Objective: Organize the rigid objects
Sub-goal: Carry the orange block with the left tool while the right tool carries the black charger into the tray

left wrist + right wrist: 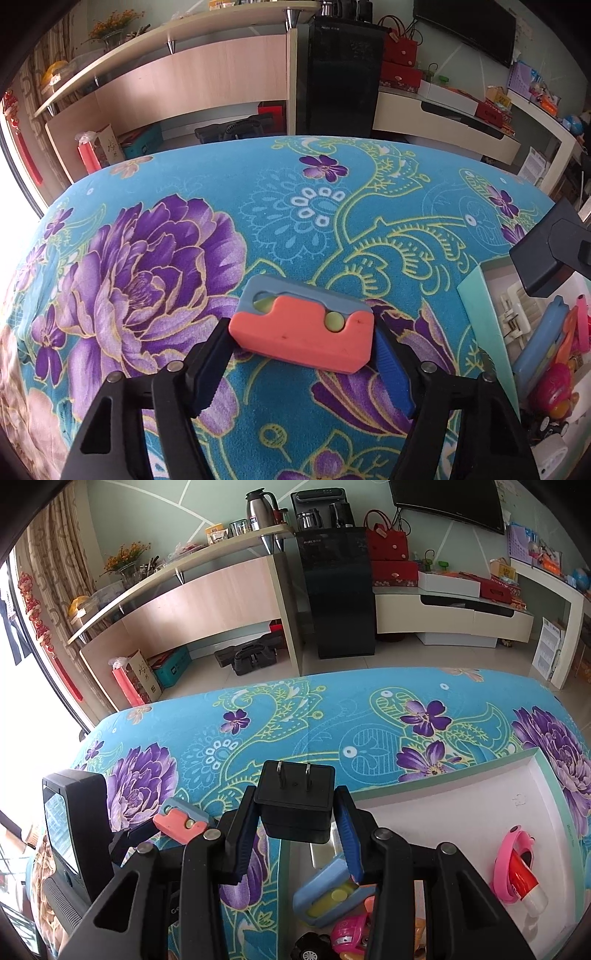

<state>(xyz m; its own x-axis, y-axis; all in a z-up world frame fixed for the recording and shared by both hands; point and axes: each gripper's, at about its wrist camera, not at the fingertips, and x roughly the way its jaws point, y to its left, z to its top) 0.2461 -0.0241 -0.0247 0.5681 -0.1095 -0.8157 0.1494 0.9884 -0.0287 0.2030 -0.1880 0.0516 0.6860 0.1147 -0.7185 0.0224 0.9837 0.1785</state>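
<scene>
A coral and blue block (301,328) with pale green pegs lies on the floral cloth. My left gripper (301,330) spans it lengthwise, one pad against each end. The same block (181,821) shows at lower left in the right wrist view. My right gripper (295,827) is shut on a black plug adapter (295,801), prongs pointing up, held above the near left corner of a white box with a teal rim (443,786). That box (476,295) lies at the right edge of the left wrist view, with a dark shape hanging over it.
In the box lie a blue case with a yellow insert (328,890), a pink toy (513,864), a pink toy car (351,934) and a black one (310,945). The blue floral cloth (295,206) covers the table. Beyond its far edge are floor, shelves and a black cabinet (340,590).
</scene>
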